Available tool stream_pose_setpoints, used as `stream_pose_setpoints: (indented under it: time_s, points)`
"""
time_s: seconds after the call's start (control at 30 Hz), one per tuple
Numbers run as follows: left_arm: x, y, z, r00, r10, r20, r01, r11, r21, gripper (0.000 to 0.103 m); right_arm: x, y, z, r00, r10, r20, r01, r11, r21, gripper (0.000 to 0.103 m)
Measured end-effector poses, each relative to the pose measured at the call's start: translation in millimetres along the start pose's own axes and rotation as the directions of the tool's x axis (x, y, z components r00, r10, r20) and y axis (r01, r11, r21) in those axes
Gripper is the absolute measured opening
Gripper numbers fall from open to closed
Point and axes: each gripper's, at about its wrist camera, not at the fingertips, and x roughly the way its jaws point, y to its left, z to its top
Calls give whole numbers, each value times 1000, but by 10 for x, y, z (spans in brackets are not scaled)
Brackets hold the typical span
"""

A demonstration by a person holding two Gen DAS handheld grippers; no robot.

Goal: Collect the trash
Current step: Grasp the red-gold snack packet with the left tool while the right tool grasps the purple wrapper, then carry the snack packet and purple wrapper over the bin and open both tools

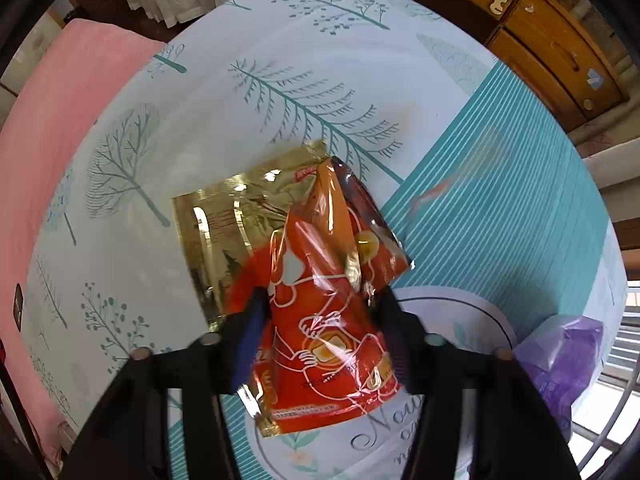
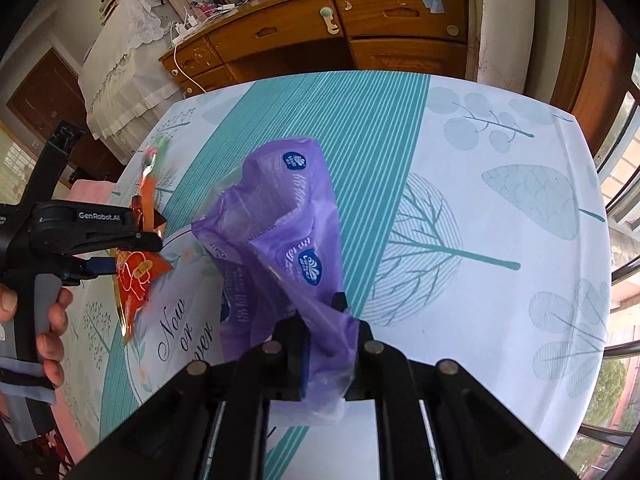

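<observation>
My left gripper (image 1: 322, 312) is shut on an orange-red snack wrapper (image 1: 328, 320) with white line drawings, held above the tablecloth. A shiny gold foil bag (image 1: 224, 232) lies on the cloth just behind and left of it. My right gripper (image 2: 329, 320) is shut on a crumpled purple plastic bag (image 2: 288, 232), lifted over the table. The purple bag also shows at the right edge of the left wrist view (image 1: 560, 364). The left gripper with the orange wrapper (image 2: 138, 276) shows at the left of the right wrist view.
The table (image 2: 480, 208) wears a white and teal cloth with tree and leaf prints. A pink cushion (image 1: 44, 152) lies beyond its left edge. A wooden dresser (image 2: 340, 28) stands behind. Window bars (image 2: 616, 240) are on the right.
</observation>
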Motion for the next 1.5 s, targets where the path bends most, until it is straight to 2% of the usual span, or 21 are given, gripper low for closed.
stream_pose_setpoints:
  time_s: [0.07,0.27,0.4,0.6,0.7,0.77,0.8,0.93,1.03,1.17,1.33,1.5]
  points:
    - [-51,58,-38,1000,-25,-4,25,1000,0,39,-27,3,-16,1000,-1,3,1,1000,5,10]
    - [-243,355,-332,995,-102,-16,102,994,43,29,-181,68,-97,1000,14,22,-14,1000,12,10]
    - [-392,600,-540,989,-149,-23,151,984,92,26,-329,177,-229,999,26,30,-26,1000,3,10]
    - [-728,836,-1055,981,-192,-12,189,952,241,25,-611,381,-585,998,45,35,-45,999,18,10]
    - [-913,958,-1282,973,-230,-10,220,918,329,25,-785,514,-826,998,41,38,-42,998,38,10]
    - [-1049,1048,-1499,965,-262,-11,245,886,393,25,-904,615,-993,999,33,42,-35,998,48,9]
    - [-1063,1037,-1478,961,-274,-14,256,876,409,25,-965,671,-1080,999,30,44,-32,998,54,9]
    - [-1274,1253,-1820,939,-343,-35,314,809,497,25,-1239,993,-1511,998,-9,58,5,997,73,9]
    - [-1394,1521,-2092,919,-388,-65,358,754,551,25,-1438,1236,-1842,997,-41,71,34,995,97,9]
    - [-1560,2006,-2503,902,-422,-88,381,687,619,25,-1675,1657,-2378,992,-88,88,74,986,153,9]
    - [-1617,2606,-2862,893,-435,-116,391,622,679,25,-1908,2153,-3090,984,-133,115,100,960,260,9]
    - [-1600,3133,-3193,896,-417,-152,394,587,707,26,-1937,2582,-3689,987,-153,54,131,946,296,9]
